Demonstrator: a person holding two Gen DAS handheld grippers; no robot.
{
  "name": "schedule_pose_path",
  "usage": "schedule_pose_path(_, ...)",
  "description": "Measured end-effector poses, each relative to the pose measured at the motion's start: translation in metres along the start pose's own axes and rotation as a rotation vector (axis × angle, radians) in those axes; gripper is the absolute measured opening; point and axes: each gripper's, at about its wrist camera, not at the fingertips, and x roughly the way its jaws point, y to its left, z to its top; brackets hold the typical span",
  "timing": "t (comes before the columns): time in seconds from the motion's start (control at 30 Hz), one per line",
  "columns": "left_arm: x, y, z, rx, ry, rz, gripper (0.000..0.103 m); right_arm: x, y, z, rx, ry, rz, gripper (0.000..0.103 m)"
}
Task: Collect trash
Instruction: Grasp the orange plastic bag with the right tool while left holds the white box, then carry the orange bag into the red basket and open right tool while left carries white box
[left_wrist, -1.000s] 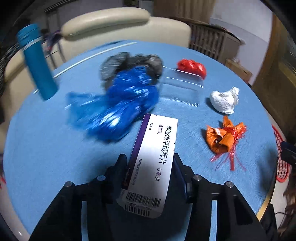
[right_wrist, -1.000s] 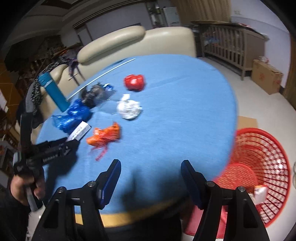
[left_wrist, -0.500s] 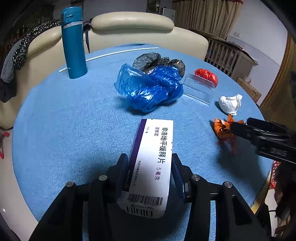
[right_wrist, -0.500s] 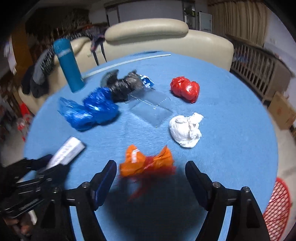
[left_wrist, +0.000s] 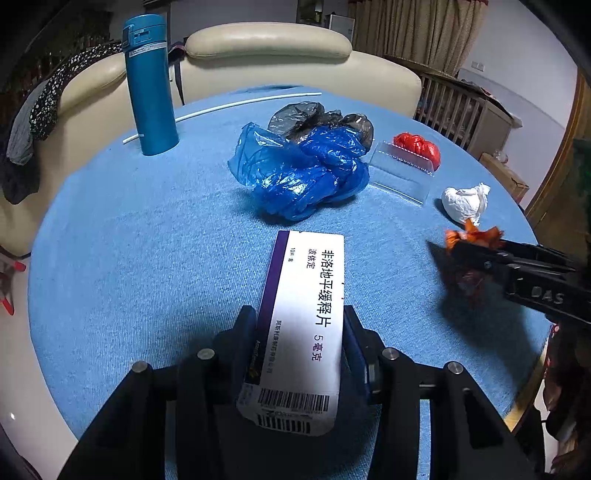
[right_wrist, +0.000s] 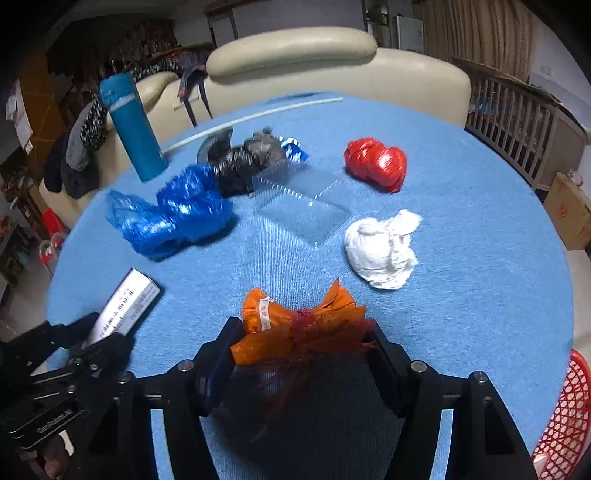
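Note:
My left gripper (left_wrist: 299, 321) is shut on a white and purple medicine box (left_wrist: 303, 314), which sticks out forward over the blue table (left_wrist: 147, 277). The box (right_wrist: 125, 302) and that gripper (right_wrist: 99, 332) also show at the lower left of the right wrist view. An orange plastic bag with red netting (right_wrist: 295, 325) lies near the table's front edge. My right gripper (right_wrist: 303, 332) has a finger on each side of it, jaws closing, pads touching the bag. In the left wrist view the right gripper (left_wrist: 461, 251) reaches in from the right onto the orange bag (left_wrist: 474, 236).
More trash lies farther back: a blue bag (left_wrist: 303, 177), a black bag (left_wrist: 321, 118), a clear plastic lid (left_wrist: 402, 173), a red wad (left_wrist: 417, 147) and a white wad (left_wrist: 465, 199). A teal bottle (left_wrist: 149, 85) stands at the back left. A red basket (right_wrist: 565, 417) sits on the floor at the right.
My right gripper swung from the table edge by the red basket over to the orange bag and closed around it. The left gripper kept the box and shifted slightly.

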Motion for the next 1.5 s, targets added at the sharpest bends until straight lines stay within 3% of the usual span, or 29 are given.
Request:
schedule_pose_path(0.47,-0.026,-0.029,0.004,0.025,-0.036,0.023,0.048,-0.054,-0.022,-0.025,0.101,-0.102,0.032,0.069)
schedule_pose_path(0.9,-0.051,-0.077,0.01,0.112,-0.08,0.005,0.048,-0.106,-0.055,-0.038,0.199,-0.218,0.035,0.069)
schedule_pose_path(1.23,-0.056,-0.116,0.016,0.188,-0.095,-0.025,0.048,-0.138,-0.086,-0.053,0.262,-0.277,0.0,0.069)
schedule_pose_path(1.5,-0.058,-0.156,0.02,0.263,-0.099,-0.082,0.048,-0.161,-0.133,-0.074,0.355,-0.309,-0.077,0.069)
